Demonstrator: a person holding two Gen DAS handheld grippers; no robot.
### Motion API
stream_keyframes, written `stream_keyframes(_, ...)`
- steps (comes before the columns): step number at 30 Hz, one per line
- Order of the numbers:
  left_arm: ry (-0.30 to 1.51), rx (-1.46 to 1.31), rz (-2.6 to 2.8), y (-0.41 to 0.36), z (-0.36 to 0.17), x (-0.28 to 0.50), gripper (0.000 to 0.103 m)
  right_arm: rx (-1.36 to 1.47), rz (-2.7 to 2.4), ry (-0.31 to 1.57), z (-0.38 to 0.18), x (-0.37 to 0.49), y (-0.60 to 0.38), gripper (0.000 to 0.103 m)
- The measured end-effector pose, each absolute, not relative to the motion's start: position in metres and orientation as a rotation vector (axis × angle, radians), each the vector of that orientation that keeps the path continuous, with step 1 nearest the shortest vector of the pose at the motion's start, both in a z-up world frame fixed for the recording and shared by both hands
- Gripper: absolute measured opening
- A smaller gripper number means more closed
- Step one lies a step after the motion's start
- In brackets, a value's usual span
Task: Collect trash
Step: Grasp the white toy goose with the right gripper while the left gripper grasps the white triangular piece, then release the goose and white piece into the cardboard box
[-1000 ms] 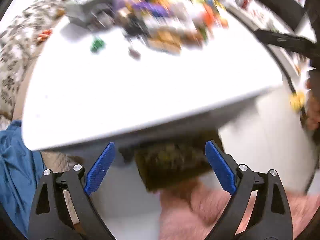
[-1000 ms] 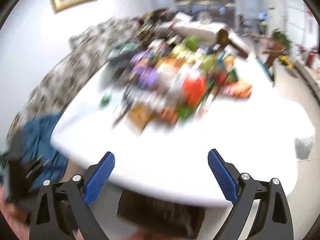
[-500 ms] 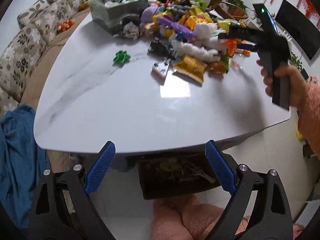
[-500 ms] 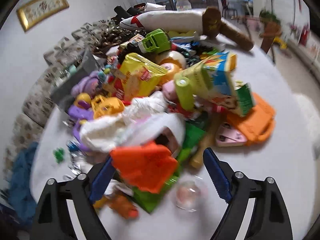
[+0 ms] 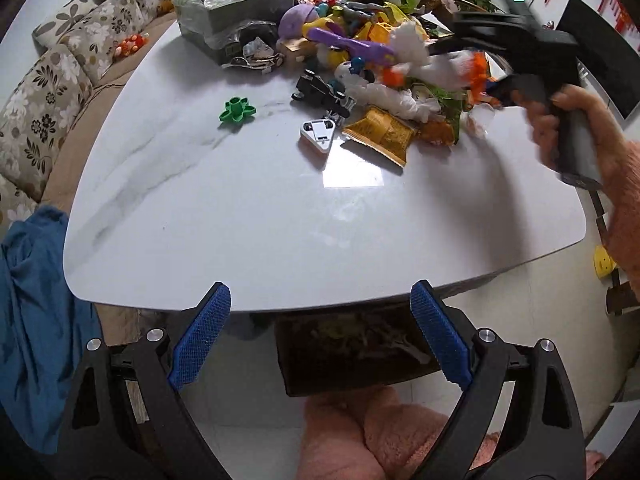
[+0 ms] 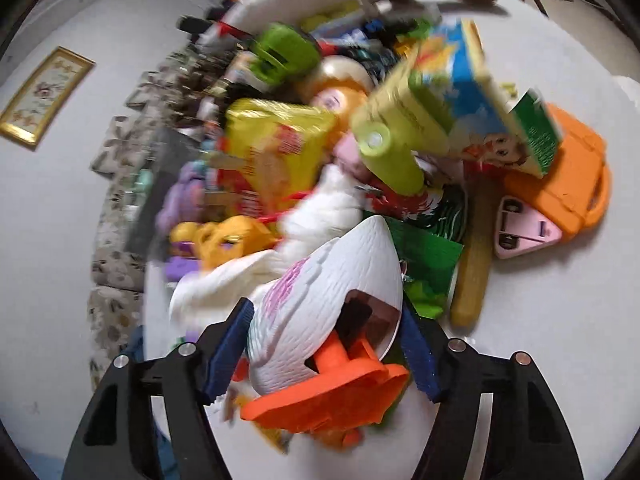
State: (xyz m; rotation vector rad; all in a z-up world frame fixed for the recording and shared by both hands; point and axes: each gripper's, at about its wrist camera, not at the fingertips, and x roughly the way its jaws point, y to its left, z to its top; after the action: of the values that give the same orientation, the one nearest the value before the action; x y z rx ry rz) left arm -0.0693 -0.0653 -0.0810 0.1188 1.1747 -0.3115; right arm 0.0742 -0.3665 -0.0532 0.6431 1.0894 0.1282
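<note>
The right gripper, its jaws just closing, is now pinching a white ridged toy shell at the pile's near edge, beginning a pickup, while the left gripper, spread and empty, is hovering over the table's near edge, above the bin.

- Table: glossy, smooth, marble-look.
- Sofa: matt floral cloth.
- Snack bag: crinkled shiny foil.
- Duck toy: ribbed white plastic.
- Pads: rough blue.
- Slippers: fuzzy pink.
</note>
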Motion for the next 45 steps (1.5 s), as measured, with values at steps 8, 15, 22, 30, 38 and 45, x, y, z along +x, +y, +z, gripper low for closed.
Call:
stream_keyframes(8, 1.197, 0.077, -0.318, -0.073, -0.096, -0.022, 0.089, 0.655, 0.154, 1.053, -0.012, 0.007, -0.394, 0.069)
stream_keyframes(15, 1.168, 0.029, -0.272, -0.085, -0.121, 0.055, 0.089, 0.770, 0.151, 0.989, -0.003, -0.044, -0.409, 0.069)
stream_keyframes(22, 1.177, 0.135, -0.207, -0.100, -0.144, 0.083, 0.072, 0.751, 0.158, 0.996, -0.003, -0.066, -0.402, 0.069)
stream_keyframes(30, 1.200, 0.092, -0.282, -0.090, -0.131, 0.083, 0.033, 0.726, 0.159, 1.019, -0.012, -0.071, -0.387, 0.069)
stream_keyframes(38, 1.134, 0.041, -0.381, -0.055, -0.086, 0.032, 0.033, 0.632, 0.190, 1.049, -0.010, -0.083, -0.360, 0.069)
stream_keyframes(45, 1.151, 0.168, -0.579, -0.052, -0.074, -0.063, 0.033, 0.414, 0.187, 1.152, -0.027, -0.132, -0.324, 0.069)
